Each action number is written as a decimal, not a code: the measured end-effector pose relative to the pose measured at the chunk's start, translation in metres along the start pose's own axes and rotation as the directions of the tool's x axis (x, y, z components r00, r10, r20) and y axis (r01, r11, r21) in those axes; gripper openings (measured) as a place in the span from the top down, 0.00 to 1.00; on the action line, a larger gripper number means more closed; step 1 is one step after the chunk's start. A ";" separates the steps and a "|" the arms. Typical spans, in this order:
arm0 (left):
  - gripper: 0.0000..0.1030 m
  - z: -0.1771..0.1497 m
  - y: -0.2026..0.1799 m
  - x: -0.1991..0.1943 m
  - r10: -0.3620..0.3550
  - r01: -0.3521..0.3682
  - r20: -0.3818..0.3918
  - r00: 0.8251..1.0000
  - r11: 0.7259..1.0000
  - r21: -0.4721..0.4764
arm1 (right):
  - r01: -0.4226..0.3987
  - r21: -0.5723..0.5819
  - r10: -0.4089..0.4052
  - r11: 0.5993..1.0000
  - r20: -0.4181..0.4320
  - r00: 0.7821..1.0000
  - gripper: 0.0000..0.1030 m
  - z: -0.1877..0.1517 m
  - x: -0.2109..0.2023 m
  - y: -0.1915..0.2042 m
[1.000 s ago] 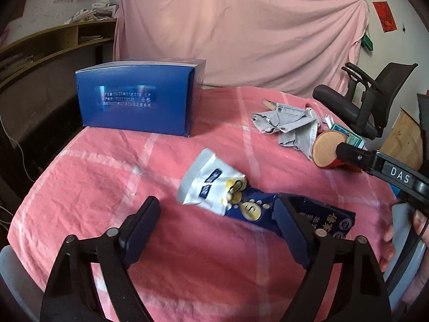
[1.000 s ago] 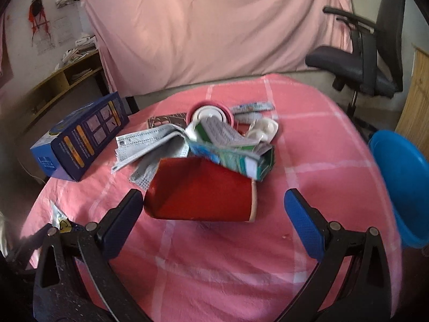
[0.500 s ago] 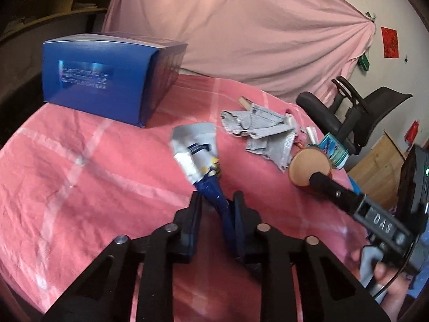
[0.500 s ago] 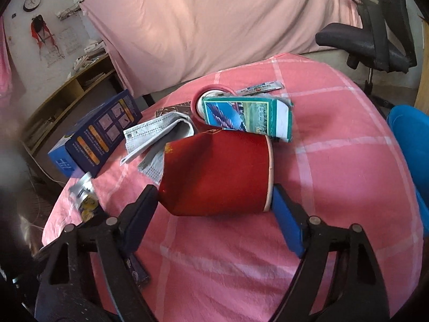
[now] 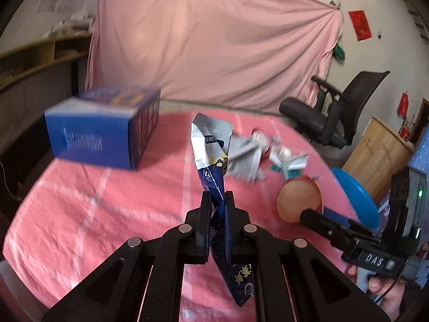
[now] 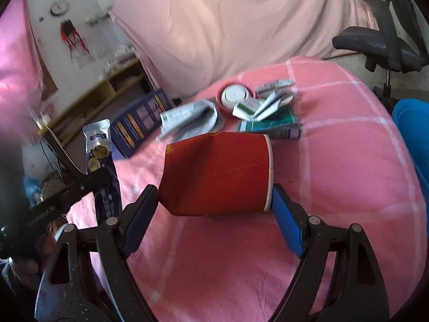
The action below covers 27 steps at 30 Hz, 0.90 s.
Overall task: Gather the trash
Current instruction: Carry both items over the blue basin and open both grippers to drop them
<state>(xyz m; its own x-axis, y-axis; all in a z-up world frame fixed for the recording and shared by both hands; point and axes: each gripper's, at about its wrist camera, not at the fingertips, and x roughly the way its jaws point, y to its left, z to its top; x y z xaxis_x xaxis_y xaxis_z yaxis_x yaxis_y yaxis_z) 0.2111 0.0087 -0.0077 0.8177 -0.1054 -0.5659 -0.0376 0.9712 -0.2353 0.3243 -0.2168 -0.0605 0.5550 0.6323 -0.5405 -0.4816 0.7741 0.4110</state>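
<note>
L gripper (image 5: 217, 201) closing on wrapper (image 5: 211, 158); R gripper (image 6: 214, 201) clamps empty cup (image 6: 217, 171)

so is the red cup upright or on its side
On its side: the red paper cup lies sideways between the right gripper fingers, rim facing right.

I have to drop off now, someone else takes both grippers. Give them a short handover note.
Left gripper: jaws closing on the blue-and-white snack wrapper, lifted off the table.
Right gripper: clamped end to end on the red paper cup.
Left on the pink tablecloth: grey face mask, green carton, round lid.
Blue bin at the right edge; nothing seen dropped in yet.
</note>
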 end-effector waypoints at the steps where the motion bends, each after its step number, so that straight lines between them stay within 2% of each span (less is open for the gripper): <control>1: 0.94 0.005 -0.005 -0.003 -0.002 0.002 0.023 1.000 1.000 0.013 | -0.001 -0.003 0.001 1.000 0.028 1.000 0.00 0.002 -0.005 0.000; 5: 0.94 0.025 -0.032 -0.015 -0.033 0.021 0.117 0.993 0.995 0.097 | 0.023 -0.016 -0.020 1.000 0.173 0.985 0.00 0.011 -0.034 -0.001; 7: 0.94 0.035 -0.048 -0.014 -0.056 0.036 0.150 0.987 0.990 0.138 | 0.097 -0.041 -0.083 0.994 0.266 0.960 0.00 0.016 -0.052 -0.002; 9: 0.94 0.044 -0.066 -0.010 -0.092 0.061 0.171 0.981 0.983 0.176 | 0.187 -0.052 -0.157 0.981 0.352 0.923 0.00 0.019 -0.071 -0.004; 11: 0.94 0.052 -0.086 -0.005 -0.132 0.091 0.192 0.973 0.974 0.206 | 0.254 -0.028 -0.217 0.967 0.436 0.874 0.00 0.023 -0.090 -0.012; 12: 0.94 0.056 -0.095 0.000 -0.149 0.107 0.194 0.970 0.971 0.213 | 0.296 -0.001 -0.260 0.955 0.478 0.839 0.00 0.026 -0.101 -0.020; 14: 0.94 0.065 -0.118 0.015 -0.195 0.151 0.193 0.962 0.963 0.224 | 0.357 0.040 -0.324 0.933 0.522 0.789 0.00 0.028 -0.112 -0.032; 17: 0.94 0.076 -0.150 0.042 -0.255 0.210 0.174 0.951 0.948 0.241 | 0.471 0.130 -0.459 0.873 0.546 0.701 0.00 0.030 -0.123 -0.063; 21: 0.94 0.084 -0.192 0.079 -0.311 0.268 0.132 0.941 0.924 0.272 | 0.595 0.157 -0.578 0.788 0.521 0.628 0.00 0.025 -0.119 -0.099; 22: 0.94 0.085 -0.205 0.091 -0.327 0.287 0.112 0.938 0.918 0.275 | 0.611 0.161 -0.596 0.775 0.508 0.622 0.00 0.025 -0.119 -0.107; 27: 0.94 0.082 -0.253 0.153 -0.364 0.350 0.004 0.931 0.897 0.271 | 0.627 0.205 -0.643 0.752 0.435 0.630 0.00 0.018 -0.124 -0.148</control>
<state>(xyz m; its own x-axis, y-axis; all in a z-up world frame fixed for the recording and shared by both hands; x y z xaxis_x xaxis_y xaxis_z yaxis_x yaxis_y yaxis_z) 0.3929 -0.2355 0.0302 0.7776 -0.4512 -0.4380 0.4077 0.8920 -0.1952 0.3392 -0.4090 -0.0412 0.9545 -0.0857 -0.2856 0.1244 0.9849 0.1204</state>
